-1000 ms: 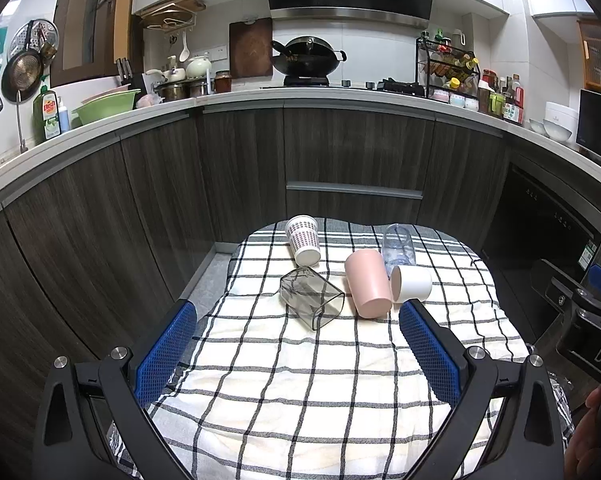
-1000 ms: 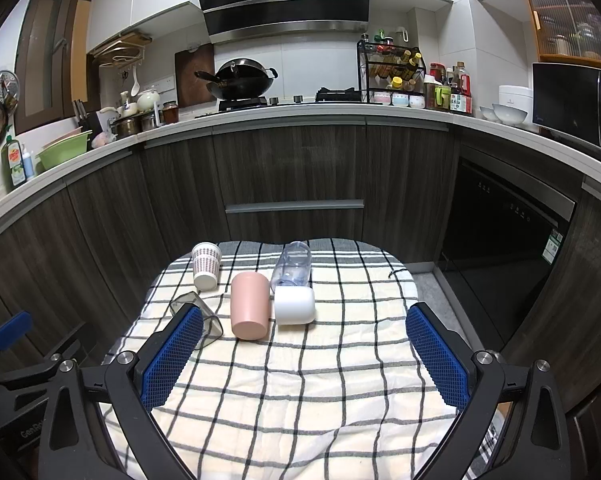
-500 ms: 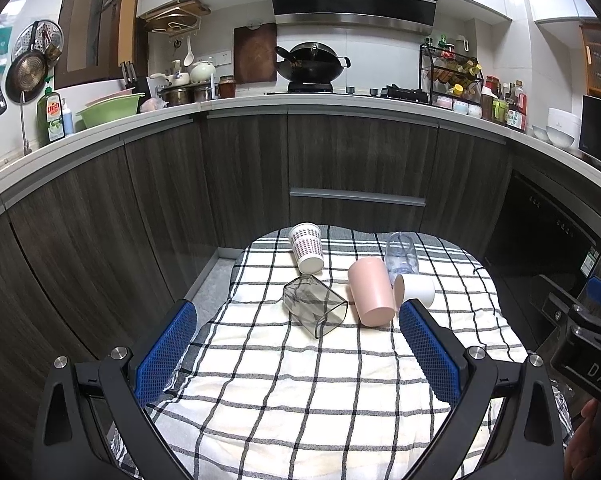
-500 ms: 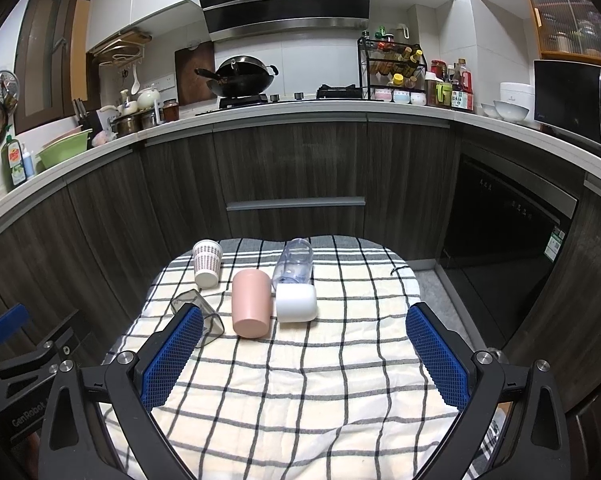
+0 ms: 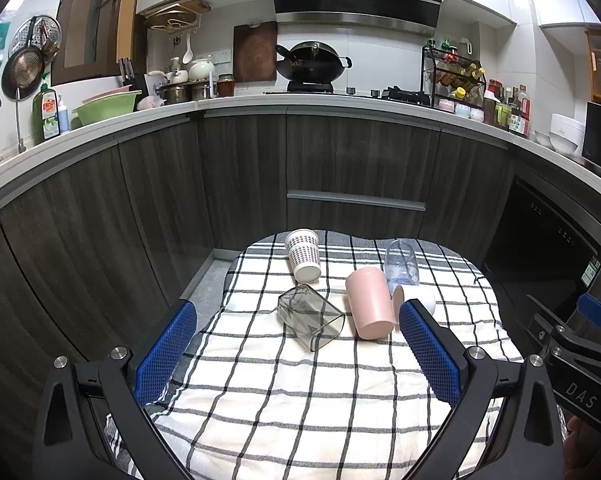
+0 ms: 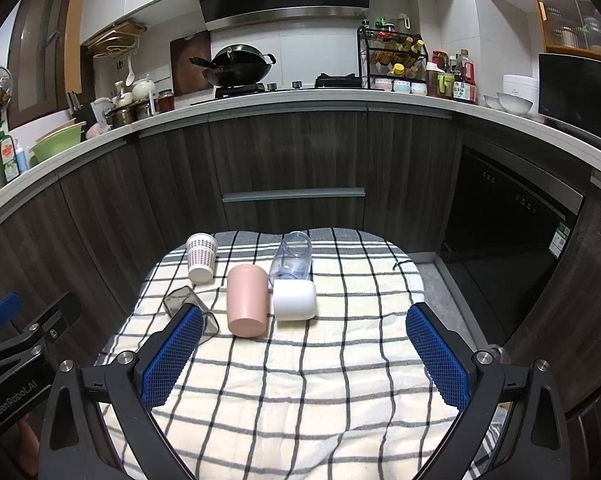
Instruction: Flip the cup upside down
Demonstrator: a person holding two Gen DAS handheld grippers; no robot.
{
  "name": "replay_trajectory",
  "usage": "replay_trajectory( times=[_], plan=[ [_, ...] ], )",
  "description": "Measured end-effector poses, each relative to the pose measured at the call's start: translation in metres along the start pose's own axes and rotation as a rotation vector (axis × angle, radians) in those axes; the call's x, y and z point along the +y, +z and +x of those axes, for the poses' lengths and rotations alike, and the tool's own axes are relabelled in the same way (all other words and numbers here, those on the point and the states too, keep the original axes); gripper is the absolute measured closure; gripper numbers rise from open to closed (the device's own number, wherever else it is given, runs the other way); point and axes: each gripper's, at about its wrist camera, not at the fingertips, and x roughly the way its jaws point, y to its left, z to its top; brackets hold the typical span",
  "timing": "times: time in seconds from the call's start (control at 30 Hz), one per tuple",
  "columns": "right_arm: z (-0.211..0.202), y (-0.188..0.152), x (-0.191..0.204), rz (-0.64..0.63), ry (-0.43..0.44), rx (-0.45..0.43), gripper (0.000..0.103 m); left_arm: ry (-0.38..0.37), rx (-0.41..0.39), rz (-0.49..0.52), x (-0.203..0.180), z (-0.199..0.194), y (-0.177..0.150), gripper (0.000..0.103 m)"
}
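Several cups lie on their sides on a checked cloth [image 5: 284,396]: a white cup with red dots [image 5: 303,255], a smoky square glass [image 5: 311,317], a pink cup [image 5: 368,303], a white cup [image 5: 414,300] and a clear cup [image 5: 400,262]. They also show in the right wrist view: dotted cup [image 6: 201,258], glass [image 6: 182,300], pink cup [image 6: 247,300], white cup [image 6: 294,301], clear cup [image 6: 293,255]. My left gripper [image 5: 296,350] is open and empty, short of the glass. My right gripper [image 6: 302,354] is open and empty, short of the white cup.
Dark kitchen cabinets [image 5: 356,168] curve around behind the cloth-covered table, with a cluttered counter [image 5: 340,100] above. A dark appliance front [image 6: 512,216] stands to the right. The near half of the cloth [image 6: 300,400] holds no cups.
Both grippers have lowered slightly and edged closer to the cups; the cups appear a little lower in view. Nothing was grasped.
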Motion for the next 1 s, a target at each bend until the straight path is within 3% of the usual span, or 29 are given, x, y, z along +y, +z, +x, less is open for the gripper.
replay_trajectory(
  times=[0.47, 0.73, 1.0],
  plan=[
    [0.062, 0.030, 0.002, 0.009, -0.002, 0.073, 0.001, 0.021, 0.003, -0.008, -0.004, 0.055, 0.027, 0.000],
    [0.124, 0.057, 0.006, 0.002, -0.008, 0.118, 0.001, 0.039, 0.003, -0.011, -0.009, 0.107, 0.046, 0.000],
    [0.216, 0.083, 0.006, 0.027, -0.014, 0.256, 0.001, 0.059, 0.018, -0.012, -0.011, 0.167, 0.062, 0.000]
  ],
)
